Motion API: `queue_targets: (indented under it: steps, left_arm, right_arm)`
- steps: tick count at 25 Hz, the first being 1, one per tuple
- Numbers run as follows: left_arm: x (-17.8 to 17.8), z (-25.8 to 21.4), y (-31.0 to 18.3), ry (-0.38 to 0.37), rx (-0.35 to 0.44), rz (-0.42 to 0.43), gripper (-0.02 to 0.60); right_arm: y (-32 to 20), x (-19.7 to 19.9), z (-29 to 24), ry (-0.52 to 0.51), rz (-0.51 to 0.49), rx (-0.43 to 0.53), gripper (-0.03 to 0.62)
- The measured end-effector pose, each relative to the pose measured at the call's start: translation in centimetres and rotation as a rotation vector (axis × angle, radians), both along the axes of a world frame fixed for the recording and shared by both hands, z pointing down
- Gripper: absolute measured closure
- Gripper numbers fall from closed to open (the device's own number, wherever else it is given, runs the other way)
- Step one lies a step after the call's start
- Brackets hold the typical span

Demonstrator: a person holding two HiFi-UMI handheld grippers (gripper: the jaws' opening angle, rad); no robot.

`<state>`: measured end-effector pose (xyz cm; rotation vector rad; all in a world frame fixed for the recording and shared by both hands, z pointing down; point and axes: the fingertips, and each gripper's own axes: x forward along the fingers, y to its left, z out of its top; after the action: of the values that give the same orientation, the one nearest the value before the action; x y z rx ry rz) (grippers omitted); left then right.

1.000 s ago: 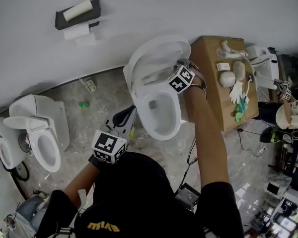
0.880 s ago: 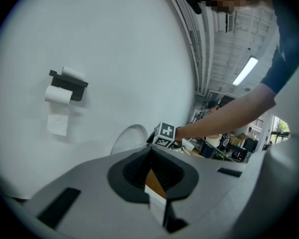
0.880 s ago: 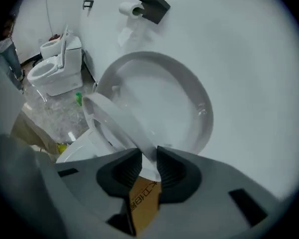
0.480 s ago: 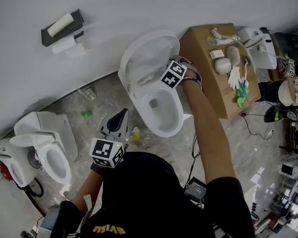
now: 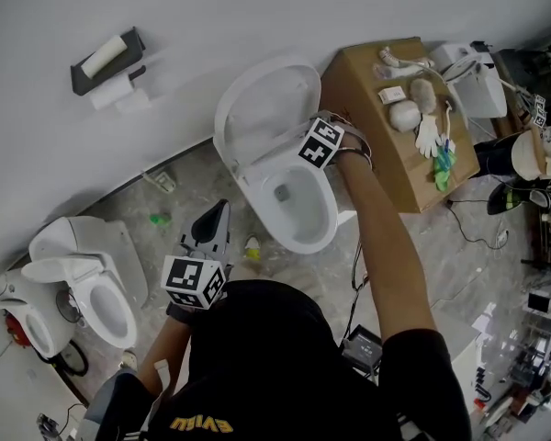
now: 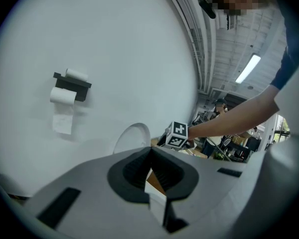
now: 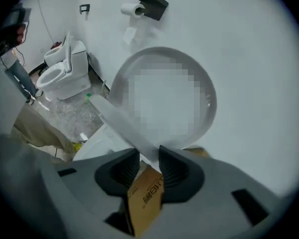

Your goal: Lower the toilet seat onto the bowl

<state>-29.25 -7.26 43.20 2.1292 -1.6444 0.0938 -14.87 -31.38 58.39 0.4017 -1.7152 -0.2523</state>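
Marble floor, white wall. On the left, my left claw (image 5: 220, 211) hangs closed and empty, well clear of the bowl (image 5: 303, 232). Over the last second my right claw (image 7: 148, 156) has begun opening, its pads still touching the toilet seat (image 7: 117, 118). I judge the seat is nearly down. The cardboard box (image 5: 376, 127) crowds my right, while leftward lies free.

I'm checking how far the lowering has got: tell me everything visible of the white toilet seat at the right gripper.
The white toilet seat shows edge-on in the right gripper view as a thin, smooth, plastic-looking strip slanting from lower right up to the left. It is raised, in front of the upright round white lid, not down on the white ceramic bowl. The right gripper, its jaws opening, has the seat's edge between them.
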Motion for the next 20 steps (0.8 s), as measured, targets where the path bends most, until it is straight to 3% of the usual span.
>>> queue_targets:
  steps: [20]
  left_arm:
    - [3.6, 0.0, 0.2, -0.020, 0.021, 0.074, 0.569]
  right_arm:
    - [3.6, 3.3, 0.8, 0.000, 0.034, -0.003, 0.467]
